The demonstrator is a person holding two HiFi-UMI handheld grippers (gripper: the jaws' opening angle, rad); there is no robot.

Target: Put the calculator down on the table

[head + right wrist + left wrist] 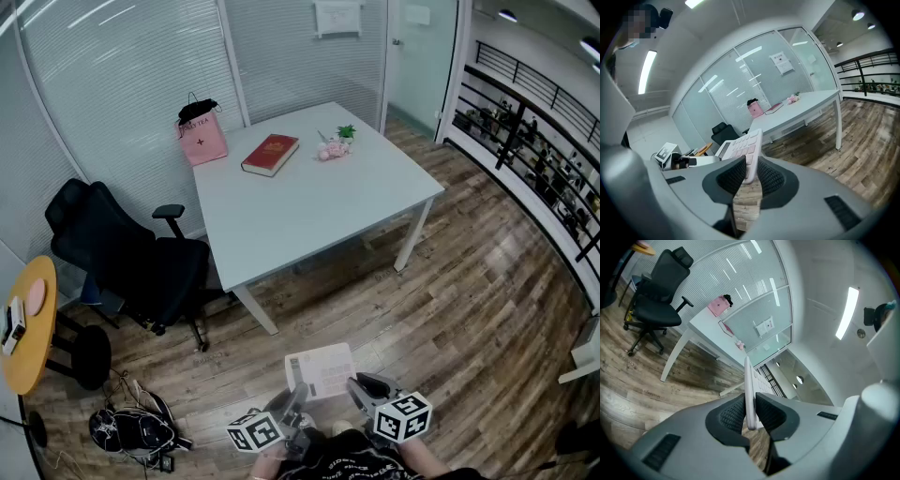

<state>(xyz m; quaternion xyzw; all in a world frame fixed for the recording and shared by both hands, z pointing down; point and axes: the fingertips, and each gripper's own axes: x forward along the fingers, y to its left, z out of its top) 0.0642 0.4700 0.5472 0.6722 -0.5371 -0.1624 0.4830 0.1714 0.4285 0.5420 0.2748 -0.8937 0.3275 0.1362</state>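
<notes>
A white calculator hangs over the wooden floor at the bottom of the head view, held from both sides. My left gripper is shut on its left edge, and in the left gripper view the calculator stands edge-on between the pads of my left gripper. My right gripper is shut on its right side. In the right gripper view the keys of the calculator face up, with its corner pinched by my right gripper. The white table stands well ahead of both grippers.
On the table lie a red book, a pink bag and a small plant. A black office chair stands left of it, with a round yellow table further left. A backpack lies on the floor.
</notes>
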